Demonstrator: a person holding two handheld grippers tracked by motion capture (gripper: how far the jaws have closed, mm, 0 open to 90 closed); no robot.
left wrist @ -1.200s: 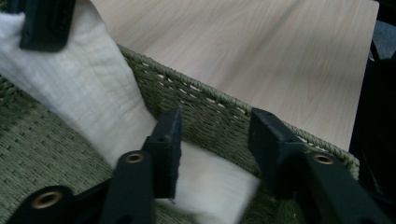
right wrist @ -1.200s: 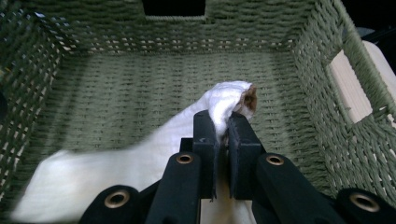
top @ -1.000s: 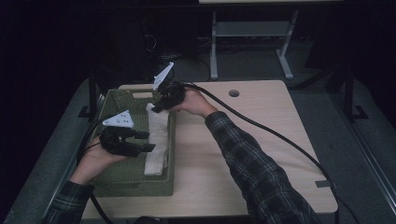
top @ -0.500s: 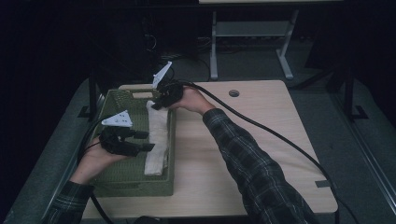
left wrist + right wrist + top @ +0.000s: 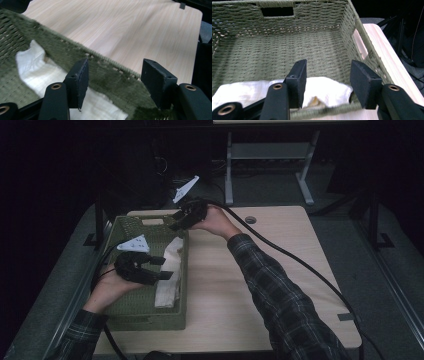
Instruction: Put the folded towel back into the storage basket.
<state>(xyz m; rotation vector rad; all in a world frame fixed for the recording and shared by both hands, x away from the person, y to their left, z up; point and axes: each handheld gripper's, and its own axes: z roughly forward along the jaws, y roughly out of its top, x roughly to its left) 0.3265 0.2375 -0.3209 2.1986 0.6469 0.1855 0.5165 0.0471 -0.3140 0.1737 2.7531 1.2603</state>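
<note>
Cloth: a white, crumpled cloth (image 5: 168, 270) lies inside the olive-green woven basket (image 5: 131, 307), stretched along the basket's right-hand wall as the high view shows it, from near the far end toward the near end. In the left gripper view the cloth (image 5: 40, 72) rests on the woven floor just inside the wall; in the right gripper view the cloth (image 5: 324, 91) lies bunched just behind the basket's near rim.

Left gripper: the left gripper (image 5: 162, 268), black with a grey three-cornered plate on top, hangs over the basket's middle, its jaws pointing toward the cloth. The jaws stand apart and have just been opening a little further. In its own view the left gripper (image 5: 115, 83) frames the green wall and a strip of cloth, and the pads press on neither.

Right gripper: the right gripper (image 5: 173, 226) hovers above the basket's far right corner, over the cloth's far end. Its jaws have just been opening from nearly closed. In its own view the right gripper (image 5: 328, 83) stands parted above the cloth, gripping nothing.

Basket: it sits on the left part of the light wooden table (image 5: 280, 285), with a rectangular handle slot (image 5: 277, 11) in one end wall.

Person: plaid sleeves; the left hand (image 5: 107, 287) holds its gripper over the basket's left side, and the right hand (image 5: 216, 221) reaches in from over the table.
</note>
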